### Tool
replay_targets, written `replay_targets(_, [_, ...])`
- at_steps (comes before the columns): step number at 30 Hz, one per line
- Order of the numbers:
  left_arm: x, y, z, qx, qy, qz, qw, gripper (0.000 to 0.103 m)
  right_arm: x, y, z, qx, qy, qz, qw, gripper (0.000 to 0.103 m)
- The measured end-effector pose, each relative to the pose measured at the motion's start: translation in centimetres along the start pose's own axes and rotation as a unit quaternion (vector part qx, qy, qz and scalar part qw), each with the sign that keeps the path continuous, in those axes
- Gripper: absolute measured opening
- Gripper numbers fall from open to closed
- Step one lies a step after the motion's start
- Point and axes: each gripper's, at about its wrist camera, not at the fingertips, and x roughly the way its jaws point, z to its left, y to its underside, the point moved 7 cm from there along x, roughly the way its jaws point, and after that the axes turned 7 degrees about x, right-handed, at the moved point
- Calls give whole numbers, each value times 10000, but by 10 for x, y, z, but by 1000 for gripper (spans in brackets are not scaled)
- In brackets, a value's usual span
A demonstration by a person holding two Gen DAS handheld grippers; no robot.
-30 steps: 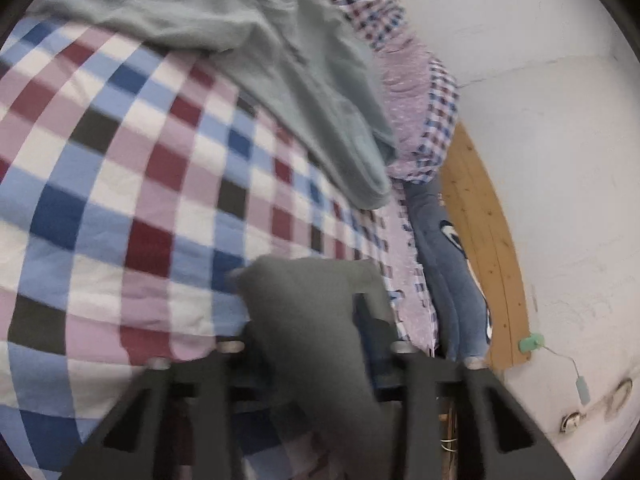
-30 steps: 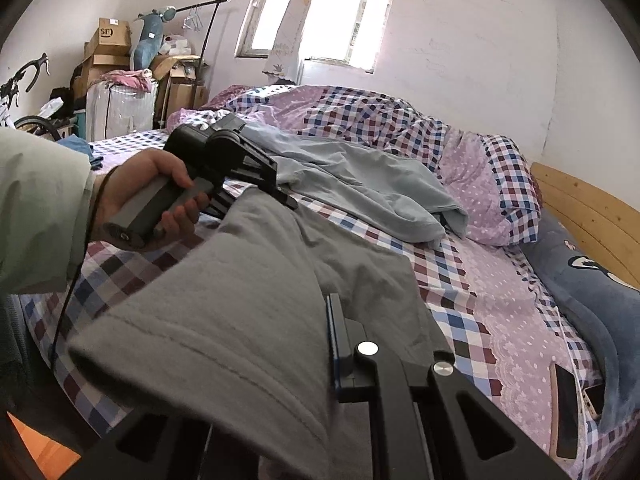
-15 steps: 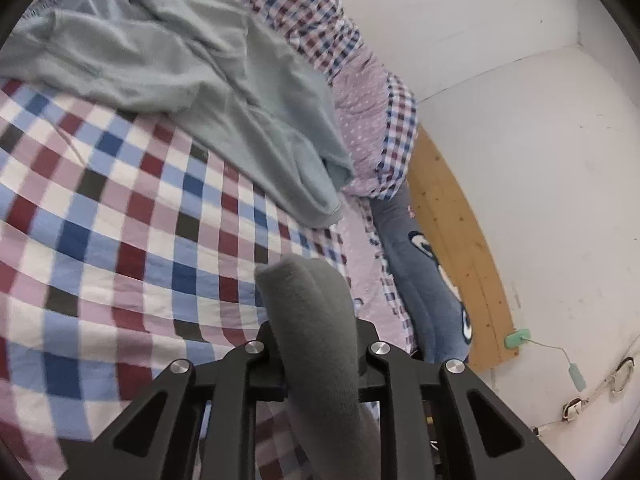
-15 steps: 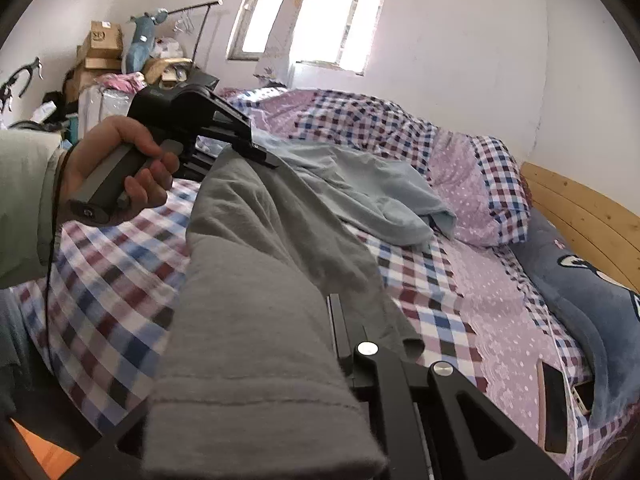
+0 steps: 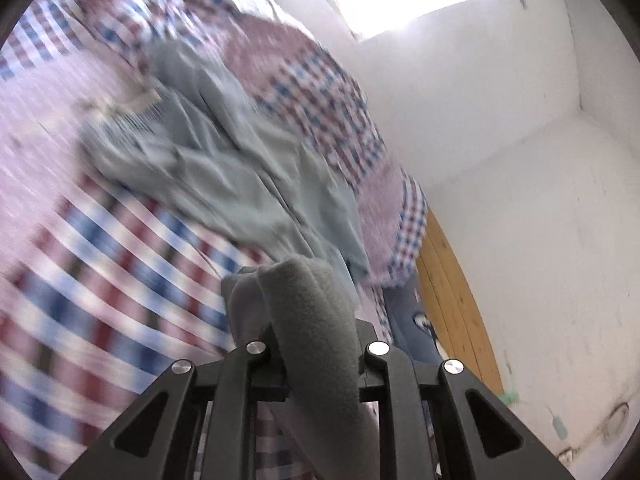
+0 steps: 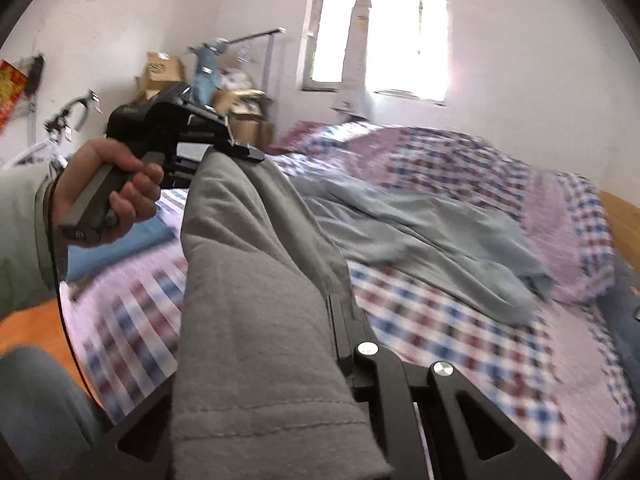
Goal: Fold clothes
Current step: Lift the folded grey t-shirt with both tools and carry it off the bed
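Nearest the lens in the right wrist view, at the lower centre of the frame, the right gripper [image 6: 320, 360] pinches the hemmed end of the grey garment [image 6: 256, 300]; only one of its fingers [image 6: 344, 332] shows, and the cloth drapes over the other. From that end the garment's long axis runs up and left across the frame to the left gripper [image 6: 240, 150], held in the person's hand [image 6: 108, 192] at the upper left. In the left wrist view the left gripper [image 5: 316, 344] has just been closing, and its fingers [image 5: 370, 344] now clamp a rolled fold of the same garment at the lower centre of the frame.

Status: the garment is suspended between both grippers, clear of the bed [image 6: 460, 340], with each end already inside a grip. Neither hand is nearer; each holds its own end.

Beyond the garment, in mid frame, a crumpled pale blue garment [image 6: 432, 240] lies on the checked bedcover. Assessment: the next move depends on keeping the span taut along that axis before lowering it onto the open checked area in front of the pale blue garment.
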Motion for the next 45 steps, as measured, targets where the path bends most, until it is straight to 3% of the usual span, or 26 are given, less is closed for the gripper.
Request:
replay_targets(6, [-100,-61,56,-231,-479,-695,9962,17,71,-52,54,319,-1166,154,9925,9])
replay_targets(11, [-171,-108,107,-517,-859,-1175,9880,17,135,-95,109,435,-1888,321,9805,9])
replay_targets(19, [-266,-181,175,-757,-1393,-1876,9694,17,216,-148,188,55,-2247,211,9742,9])
replay_targets(25, [-318,-210,211,-751,-1686,-2246,9568,17,248,-159,243,-413,-2419,71,9694,9])
replay_targets(34, [-375,-204,262,-691,-1806,-2670,9441,17,266,-122,319,-1565,-2292,-227,9605,9])
replay_targets(45, [-419,-128,335,-1181,-2132,-2568,9352,17,239,-35,375,-2628,-2502,-80,9318,9])
